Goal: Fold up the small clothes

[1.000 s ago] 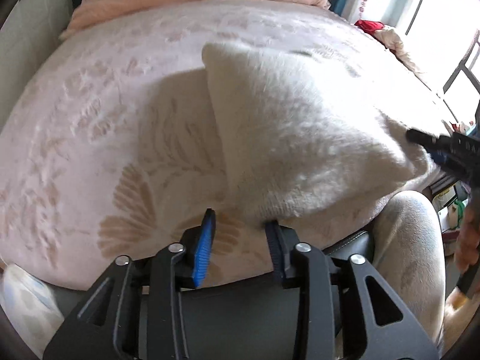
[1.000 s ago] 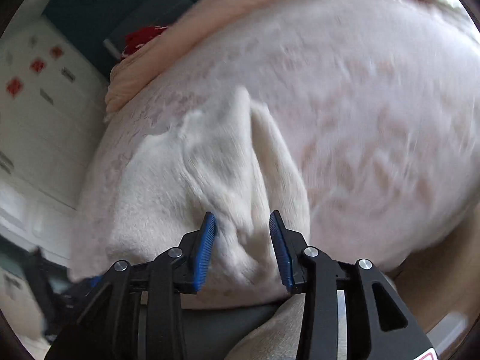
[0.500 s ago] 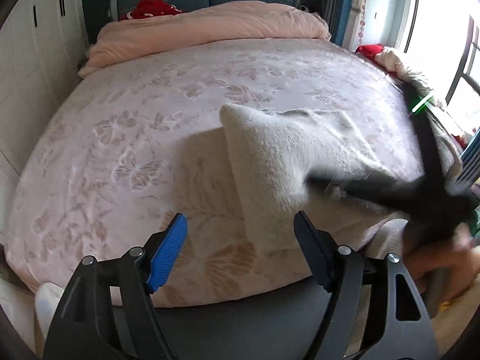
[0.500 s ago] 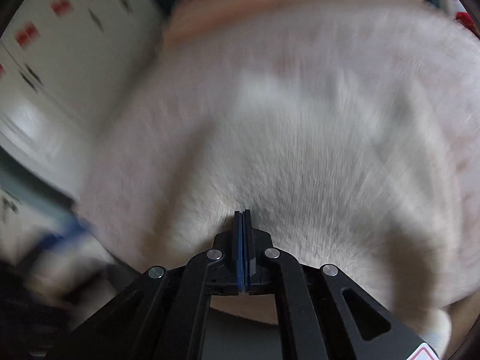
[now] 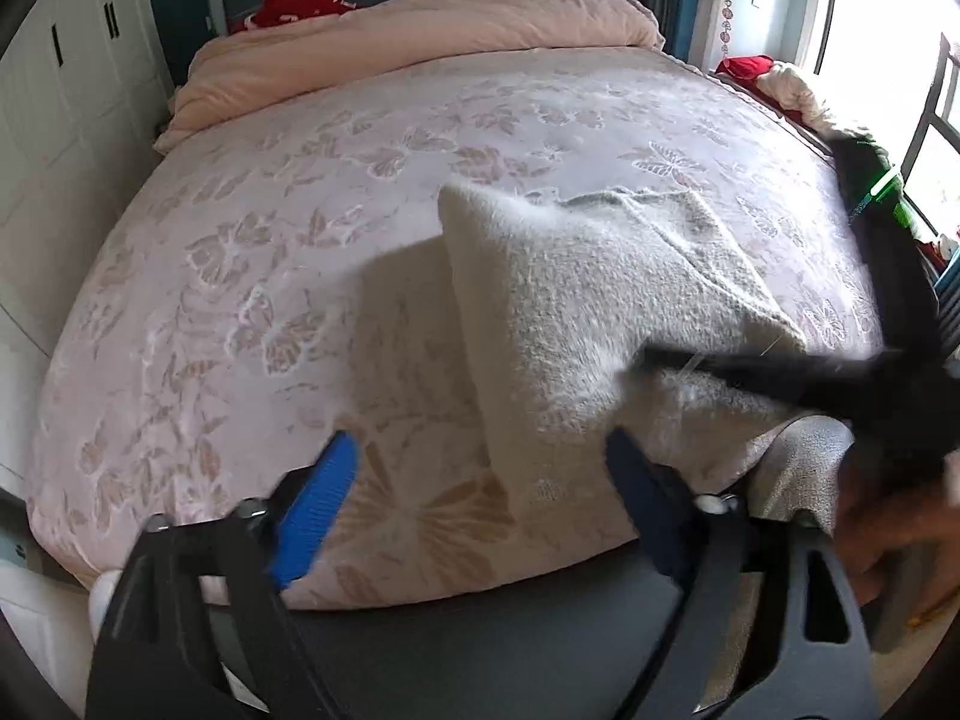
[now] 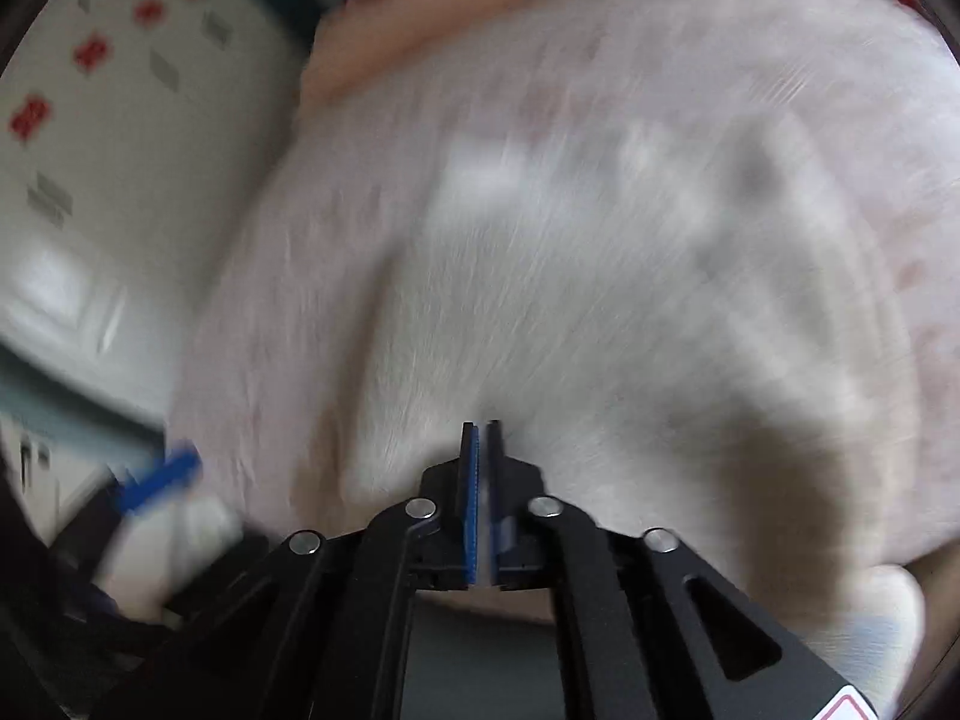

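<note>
A cream fuzzy garment (image 5: 588,312) lies folded on the pink bed, its near edge hanging over the bed's front right edge. My left gripper (image 5: 480,480) is wide open and empty, hovering at the bed's near edge just in front of the garment. My right gripper (image 5: 636,360) shows as a blurred black shape pressing on the garment's right part. In the right wrist view my right gripper (image 6: 483,438) has its jaws together at the garment (image 6: 600,300); the blur hides whether cloth is pinched between them.
The pink butterfly-patterned bedspread (image 5: 270,276) covers the bed, with a rolled peach quilt (image 5: 390,42) at the head. White wardrobes (image 5: 54,120) stand on the left. A window (image 5: 888,30) and red clothes (image 5: 747,66) are at the right.
My left gripper let go of the garment's near edge, opened wide and drew back. My right gripper closed its jaws and swung across onto the garment.
</note>
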`<state>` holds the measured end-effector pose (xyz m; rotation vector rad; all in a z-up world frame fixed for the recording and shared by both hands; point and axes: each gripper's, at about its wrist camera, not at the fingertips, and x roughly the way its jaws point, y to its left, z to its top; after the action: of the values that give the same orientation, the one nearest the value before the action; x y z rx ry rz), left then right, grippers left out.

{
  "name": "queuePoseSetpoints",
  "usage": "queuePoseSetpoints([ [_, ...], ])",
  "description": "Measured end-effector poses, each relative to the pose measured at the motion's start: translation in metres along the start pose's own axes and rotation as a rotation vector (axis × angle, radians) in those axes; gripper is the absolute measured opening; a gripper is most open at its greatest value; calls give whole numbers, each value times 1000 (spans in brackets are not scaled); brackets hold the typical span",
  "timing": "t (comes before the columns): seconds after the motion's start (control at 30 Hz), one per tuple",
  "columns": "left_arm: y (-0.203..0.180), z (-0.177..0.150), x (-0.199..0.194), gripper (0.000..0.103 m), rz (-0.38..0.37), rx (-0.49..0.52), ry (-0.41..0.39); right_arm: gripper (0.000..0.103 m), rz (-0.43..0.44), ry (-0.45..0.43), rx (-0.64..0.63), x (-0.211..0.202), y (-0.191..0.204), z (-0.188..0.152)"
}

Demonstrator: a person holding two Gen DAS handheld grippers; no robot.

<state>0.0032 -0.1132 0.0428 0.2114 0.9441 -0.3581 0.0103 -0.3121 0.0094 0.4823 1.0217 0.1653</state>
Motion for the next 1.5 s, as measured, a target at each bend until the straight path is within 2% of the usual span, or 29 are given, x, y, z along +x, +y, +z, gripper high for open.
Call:
queuePoseSetpoints([
  [0.03,0,2,0,87,-7,-4,-4,33,-31,-45,10,-12,-5,6],
  [0.1,-2,5,3,87,-21,-13,-3,46,-122,-113,46,-30,-28,20],
  [0.17,-7,11,11,87,-35,-20,18,46,-201,-111,114,-27,-59,34],
  [0.27,-16,20,19,87,-57,-21,29,49,-192,-14,183,7,-87,47],
  [0.3,-19,23,22,87,-57,-17,33,42,-193,8,173,15,-92,52],
  [0.33,-24,27,26,87,-58,-13,42,13,-195,22,137,24,-88,57],
  [0.37,-26,29,27,87,-60,-10,46,13,-189,9,114,19,-85,56],
  [0.5,-37,42,32,87,-72,2,49,10,-147,-174,45,-35,-56,71],
  [0.53,-39,44,34,87,-74,4,51,10,-150,-187,45,-41,-57,72],
  [0.57,-42,46,37,87,-78,7,56,10,-162,-186,53,-43,-63,68],
  [0.6,-44,48,40,87,-82,8,62,11,-208,-146,61,-30,-77,60],
  [0.67,-50,49,49,87,-89,11,80,13,-299,-2,63,13,-102,50],
  [0.7,-53,50,57,87,-90,14,103,16,-299,12,79,23,-111,41],
  [0.73,-55,50,62,87,-90,14,120,18,-280,-32,95,19,-112,37],
  [0.8,-56,49,68,87,-93,4,143,24,-235,-64,129,1,-107,41],
  [0.87,-53,48,72,87,-103,-23,164,45,-219,-105,151,-18,-103,41],
  [0.9,-52,48,74,89,-113,-37,168,64,-225,-118,147,-24,-102,38],
  [0.93,-51,47,76,90,-114,-50,176,71,-237,-122,144,-27,-100,36],
  [1.03,-49,47,82,92,-114,-59,194,75,-266,-95,159,-25,-107,24],
  [1.1,-49,47,85,93,-110,-62,199,76,-247,-61,202,-17,-117,14],
  [1.2,-49,45,93,96,-108,-72,218,80,-171,-59,295,-13,-129,7],
  [1.4,-45,45,111,98,-98,-87,219,86,-43,-71,380,-3,-149,-2],
  [1.5,-38,44,128,98,-131,-141,225,89,4,-82,399,2,-155,-2],
])
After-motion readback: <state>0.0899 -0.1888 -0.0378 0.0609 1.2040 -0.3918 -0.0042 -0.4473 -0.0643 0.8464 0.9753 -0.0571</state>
